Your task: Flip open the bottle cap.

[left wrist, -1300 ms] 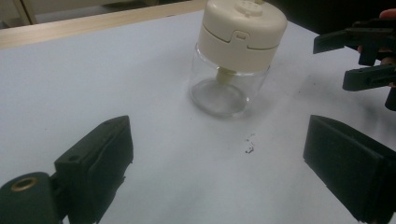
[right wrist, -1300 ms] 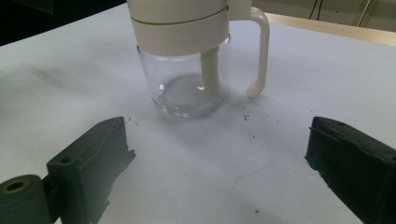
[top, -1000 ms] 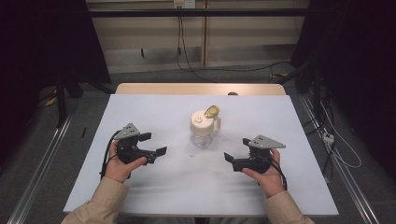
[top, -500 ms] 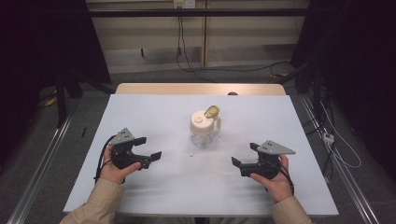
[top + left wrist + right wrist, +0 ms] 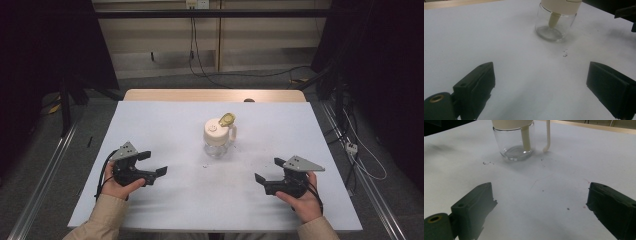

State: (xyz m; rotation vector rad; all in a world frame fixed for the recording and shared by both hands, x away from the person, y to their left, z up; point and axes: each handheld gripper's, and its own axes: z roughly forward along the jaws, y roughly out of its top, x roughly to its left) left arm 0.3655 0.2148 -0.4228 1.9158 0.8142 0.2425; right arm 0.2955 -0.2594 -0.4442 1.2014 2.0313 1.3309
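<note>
From the high view, a person sits at a white-covered table (image 5: 165, 125) with a gripper in each hand. A small clear glass jar (image 5: 218, 139) with a cream lid and a yellowish spoon handle sticking up stands upright near the middle of the table. Compared with a second ago, both hands have drawn back toward the person and spread outward: the left gripper (image 5: 151, 164) now rests near the front left of the table and the right gripper (image 5: 266, 171) near the front right, both well apart from the jar. The jar itself has not moved. In the left gripper view, the two black fingers (image 5: 477, 86) stand wide apart with nothing between them, and the jar (image 5: 555, 21) sits farther off at the top of the frame, a cream stem hanging inside the glass and a few dark specks on the table beside it. In the right gripper view, the fingers (image 5: 475, 205) are likewise spread wide and empty, pointing toward the jar (image 5: 514, 141), whose curved cream handle hangs down its side. Judging from this, the hands have backed off, with no grasp on the jar in hand; any work on it would need a fresh approach from both sides.
</note>
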